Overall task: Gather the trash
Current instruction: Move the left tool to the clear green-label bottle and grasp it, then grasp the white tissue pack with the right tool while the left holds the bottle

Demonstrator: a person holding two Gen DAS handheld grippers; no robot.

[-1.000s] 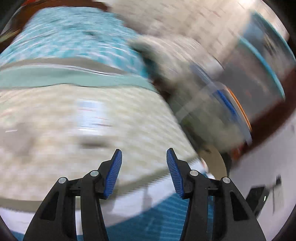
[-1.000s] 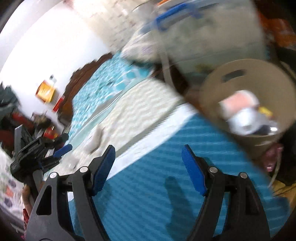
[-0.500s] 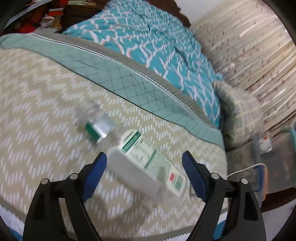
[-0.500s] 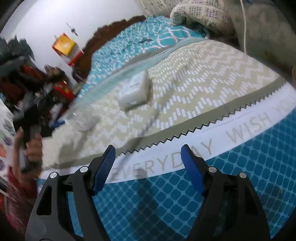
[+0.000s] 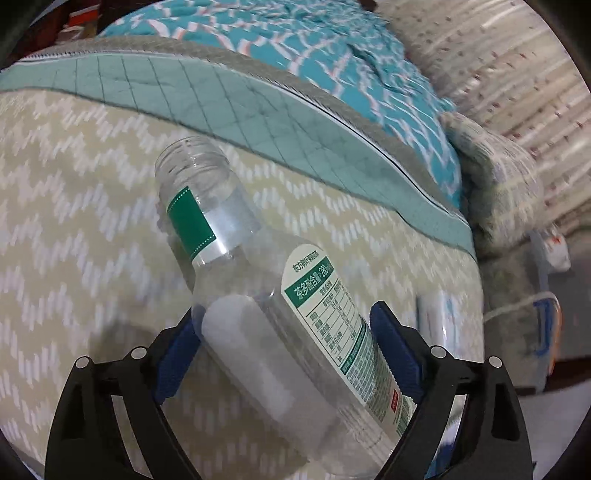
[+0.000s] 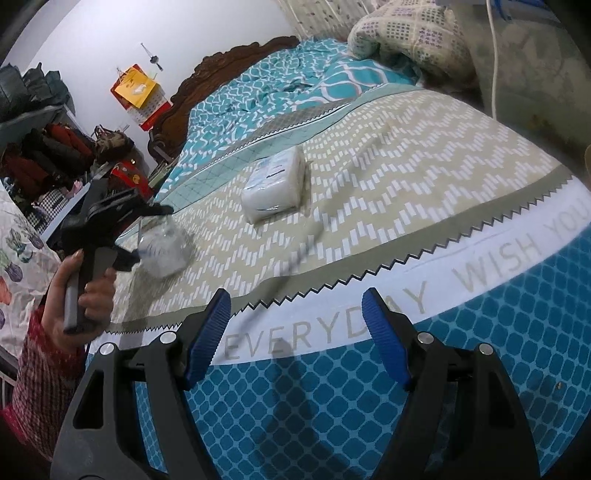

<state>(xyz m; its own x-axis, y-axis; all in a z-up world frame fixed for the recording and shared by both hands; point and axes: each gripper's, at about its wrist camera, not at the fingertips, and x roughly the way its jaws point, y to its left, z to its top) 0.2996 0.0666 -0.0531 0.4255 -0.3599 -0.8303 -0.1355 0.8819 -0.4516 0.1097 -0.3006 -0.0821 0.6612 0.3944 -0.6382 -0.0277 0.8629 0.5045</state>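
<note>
An empty clear plastic bottle [image 5: 266, 295] with a green-and-white label lies on the beige zigzag bedspread, open neck pointing away. My left gripper [image 5: 284, 332] is open with its blue pads on either side of the bottle's body, close to it or touching it. In the right wrist view the left gripper [image 6: 122, 225] and the bottle [image 6: 162, 247] show at the far left. My right gripper [image 6: 295, 332] is open and empty, over the blue foot end of the bed. A white tissue pack [image 6: 275, 184] lies on the bedspread ahead of it.
A patterned pillow [image 6: 410, 33] lies at the far right of the bed, a teal quilt [image 6: 266, 92] toward the carved headboard. A white cable [image 6: 493, 55] hangs beside the bed. Clothes and shelves [image 6: 44, 147] stand at the left.
Both grippers swung from the bin side toward the bed. My left gripper moved forward, so that the bottle now lies between its open fingers. My right gripper has hardly moved since half a second ago.
</note>
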